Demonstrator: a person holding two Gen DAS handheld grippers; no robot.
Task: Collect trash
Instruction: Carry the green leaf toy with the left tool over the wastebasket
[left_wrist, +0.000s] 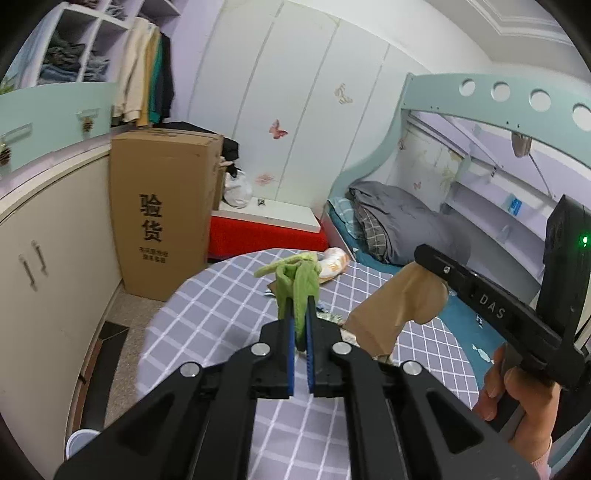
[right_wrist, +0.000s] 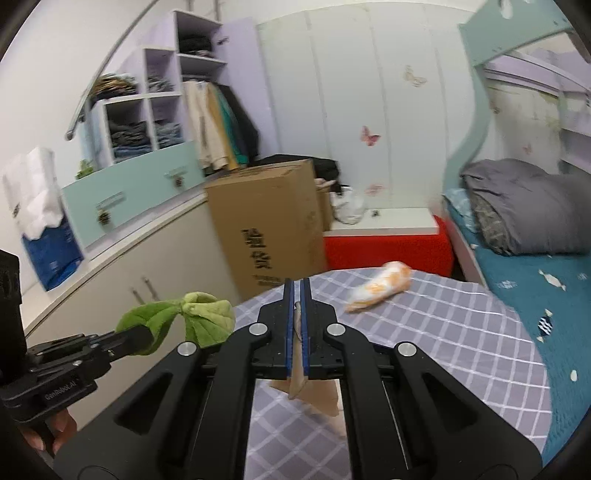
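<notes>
My left gripper (left_wrist: 301, 308) is shut on a green leaf-like scrap (left_wrist: 297, 280), which sticks up past its blue pads above the table. In the right wrist view that scrap (right_wrist: 207, 317) shows at the left, with the left gripper (right_wrist: 147, 338) behind it. My right gripper (right_wrist: 295, 295) is shut on a piece of brown paper (right_wrist: 317, 395) that hangs below the jaws. From the left wrist view the brown paper (left_wrist: 399, 302) dangles from the right gripper (left_wrist: 423, 254). An orange-and-white wrapper (right_wrist: 380, 286) lies on the far side of the table.
The round table (left_wrist: 221, 314) has a grey checked cloth with small scraps (left_wrist: 328, 315) on it. A tall cardboard box (left_wrist: 166, 214) stands behind it by a cabinet (left_wrist: 55, 258). A bed (right_wrist: 535, 280) runs along the right. A white cup (left_wrist: 79, 441) sits low left.
</notes>
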